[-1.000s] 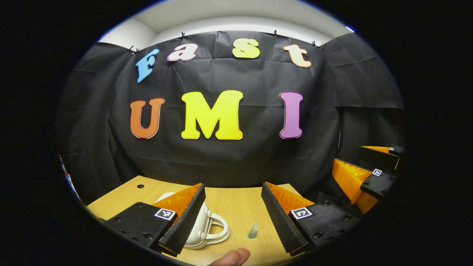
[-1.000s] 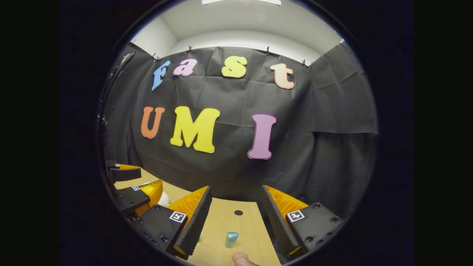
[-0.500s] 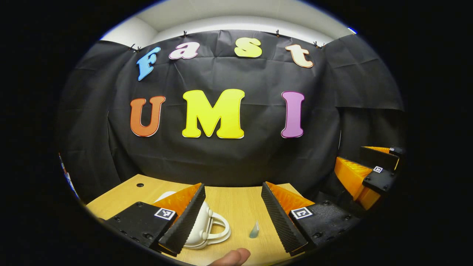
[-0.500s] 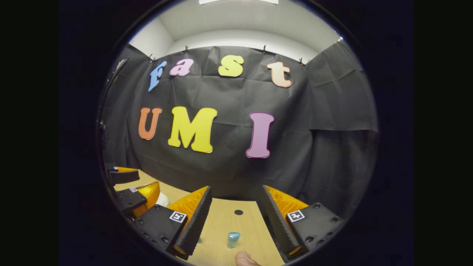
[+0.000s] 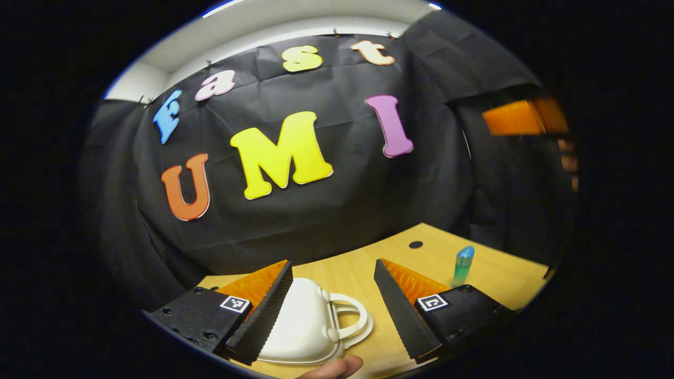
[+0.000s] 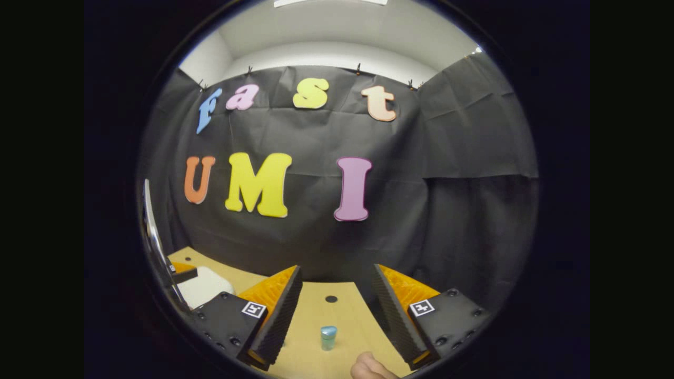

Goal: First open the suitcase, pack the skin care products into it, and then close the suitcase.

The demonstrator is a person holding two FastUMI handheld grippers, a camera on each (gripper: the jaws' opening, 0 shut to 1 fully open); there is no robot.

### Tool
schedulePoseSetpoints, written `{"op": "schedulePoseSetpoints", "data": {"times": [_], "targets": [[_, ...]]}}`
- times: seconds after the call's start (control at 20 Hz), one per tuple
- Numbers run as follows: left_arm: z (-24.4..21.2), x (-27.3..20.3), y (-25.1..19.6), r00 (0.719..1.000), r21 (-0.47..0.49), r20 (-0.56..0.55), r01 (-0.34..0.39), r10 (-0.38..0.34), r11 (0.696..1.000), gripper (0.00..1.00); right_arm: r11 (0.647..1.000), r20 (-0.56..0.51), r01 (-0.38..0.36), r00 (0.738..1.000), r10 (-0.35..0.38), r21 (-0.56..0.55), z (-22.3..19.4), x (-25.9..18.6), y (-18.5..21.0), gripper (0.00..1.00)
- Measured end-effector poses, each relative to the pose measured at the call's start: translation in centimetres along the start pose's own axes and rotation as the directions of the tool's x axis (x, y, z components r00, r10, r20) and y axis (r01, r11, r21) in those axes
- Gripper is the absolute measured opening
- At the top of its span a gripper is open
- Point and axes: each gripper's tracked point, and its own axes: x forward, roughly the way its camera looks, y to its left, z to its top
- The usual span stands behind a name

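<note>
Both tongs wide, holding nothing: left tongs [image 5: 333, 310] over the closed white suitcase [image 5: 308, 329], right tongs [image 6: 333, 316] near the upright blue-capped bottle [image 6: 328, 337] on the counter [image 6: 316, 316].

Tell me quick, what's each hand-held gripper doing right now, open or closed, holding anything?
Left hand-held gripper: open, holding nothing, the white suitcase just ahead.
Right hand-held gripper: open, holding nothing, the small blue-capped bottle standing between its fingers, untouched.
</note>
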Motion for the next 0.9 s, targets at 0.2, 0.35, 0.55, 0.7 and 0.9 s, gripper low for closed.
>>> {"op": "schedulePoseSetpoints", "data": {"times": [0.2, 0.35, 0.55, 0.7, 0.9], "targets": [[-3.8, 1.6, -2.1, 1.0, 0.225, -0.025, 0.004, 0.002, 0.974, 0.96, 0.999, -0.021, -0.002, 1.0, 0.001, -0.044, -1.5, -0.8, -2.6, 0.8], [-7.6, 2.3, -3.6, 0.996, 0.397, -0.092, 0.043, -0.007, 0.917, 0.96, 1.0, -0.028, -0.014, 1.0, 0.013, -0.027, -2.3, -1.1, -5.0, 0.8], [-12.7, 3.4, -3.2, 0.974, 0.587, -0.212, 0.067, 0.073, 0.807, 0.96, 0.999, -0.059, -0.048, 0.997, 0.048, 0.009, -4.1, -0.7, -7.4, 0.8], [-14.7, 4.5, -2.6, 0.952, 0.683, -0.262, 0.069, 0.155, 0.727, 0.95, 0.997, -0.059, -0.078, 0.995, 0.079, 0.023, -4.9, -0.4, -8.8, 0.8], [-15.8, 6.0, -1.8, 0.925, 0.792, -0.295, 0.098, 0.238, 0.603, 0.72, 0.995, -0.073, -0.092, 0.993, 0.094, 0.027, -6.1, -0.5, -9.9, 0.8]]}}
